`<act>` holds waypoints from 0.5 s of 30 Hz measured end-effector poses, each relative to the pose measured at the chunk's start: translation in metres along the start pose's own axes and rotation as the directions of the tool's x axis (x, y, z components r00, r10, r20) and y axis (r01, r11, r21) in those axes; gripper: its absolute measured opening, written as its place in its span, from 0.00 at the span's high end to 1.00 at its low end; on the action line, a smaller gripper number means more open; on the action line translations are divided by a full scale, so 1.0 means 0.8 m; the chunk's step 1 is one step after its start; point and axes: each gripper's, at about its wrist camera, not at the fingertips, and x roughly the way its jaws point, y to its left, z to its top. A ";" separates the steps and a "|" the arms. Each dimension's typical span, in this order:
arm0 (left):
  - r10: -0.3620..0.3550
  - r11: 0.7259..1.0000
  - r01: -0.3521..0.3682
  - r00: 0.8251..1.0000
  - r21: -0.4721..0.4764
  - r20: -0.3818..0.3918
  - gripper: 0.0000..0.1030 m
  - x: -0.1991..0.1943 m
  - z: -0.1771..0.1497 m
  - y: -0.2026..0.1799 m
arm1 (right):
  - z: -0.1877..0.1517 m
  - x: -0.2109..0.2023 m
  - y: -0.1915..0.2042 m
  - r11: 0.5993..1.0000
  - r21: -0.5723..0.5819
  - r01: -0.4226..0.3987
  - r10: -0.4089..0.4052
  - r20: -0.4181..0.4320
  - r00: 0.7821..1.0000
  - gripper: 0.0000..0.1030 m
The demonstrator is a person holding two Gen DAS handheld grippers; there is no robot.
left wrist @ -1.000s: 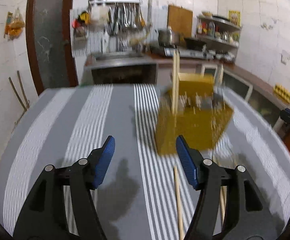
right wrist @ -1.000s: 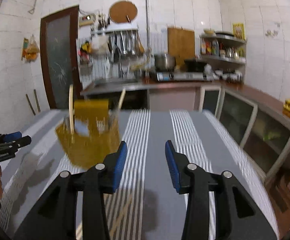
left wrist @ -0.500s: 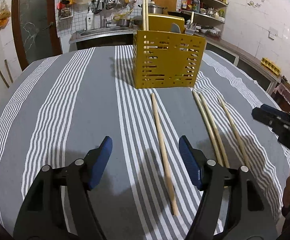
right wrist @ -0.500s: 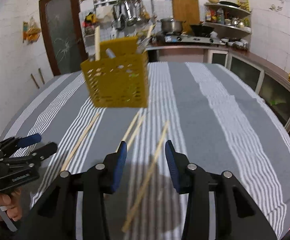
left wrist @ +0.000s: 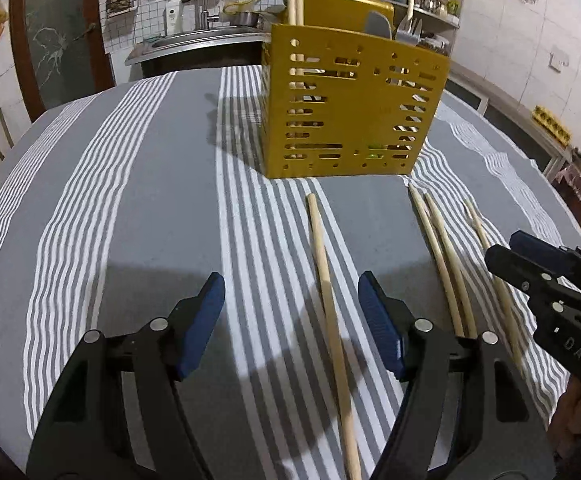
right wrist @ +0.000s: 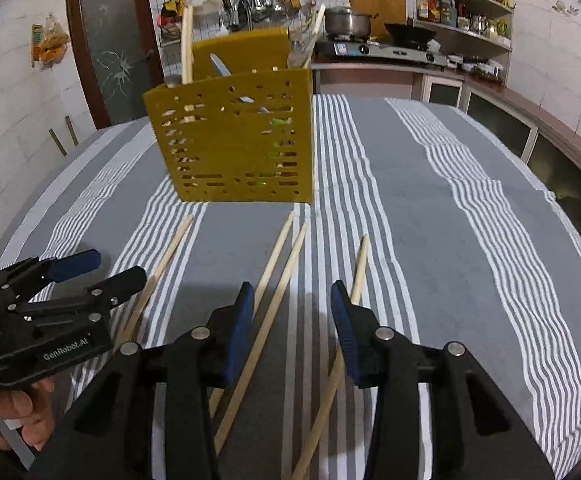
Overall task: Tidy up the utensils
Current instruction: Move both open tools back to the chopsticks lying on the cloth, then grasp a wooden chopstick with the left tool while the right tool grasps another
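In the left wrist view, the left hand-held gripper [left wrist: 292, 326] stood released at the lower middle of the frame, its blue pads well apart with nothing pressed between them. A single chopstick [left wrist: 327, 304] lay on the striped cloth of the desk [left wrist: 150, 200], running from just below the yellow utensil holder [left wrist: 354, 104] at upper centre down between the pads, nearer the right-hand one. Right of it lay a pair of chopsticks [left wrist: 444, 264] close together, and a fourth stick [left wrist: 486, 248] beyond them. The right hand-held gripper [left wrist: 530, 264] entered from the right edge, above that fourth stick.

In the right wrist view, the right hand-held gripper [right wrist: 292, 320] was also released, narrower in its opening, and empty. The pair of chopsticks [right wrist: 280, 276] ran up from the bottom of the frame, one passing between the pads, the other behind the left pad. Another stick [right wrist: 356, 276] lay at the right pad. The holder [right wrist: 234, 140] stood in the upper left of centre, already carrying upright sticks and cutlery. The left hand-held gripper [right wrist: 110, 270] showed at the lower left, over the leftmost stick [right wrist: 166, 256].

To do the pickup well, I judge each gripper should centre on one stick only, come down until both pads straddle it, and clench near its middle so it does not pivot. On the right, taking both paired sticks at once seems a likely slip.
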 end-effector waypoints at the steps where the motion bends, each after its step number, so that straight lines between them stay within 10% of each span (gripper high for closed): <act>1: 0.008 1.000 -0.008 1.000 0.005 -0.008 0.35 0.006 0.004 -0.001 | 0.004 0.006 0.000 1.000 -0.004 0.003 -0.003 -0.010 1.000 0.61; 15: 0.025 0.999 -0.021 0.993 0.035 -0.113 0.39 0.071 0.046 -0.009 | 0.045 0.087 0.004 0.999 -0.023 0.033 -0.037 -0.158 0.987 0.77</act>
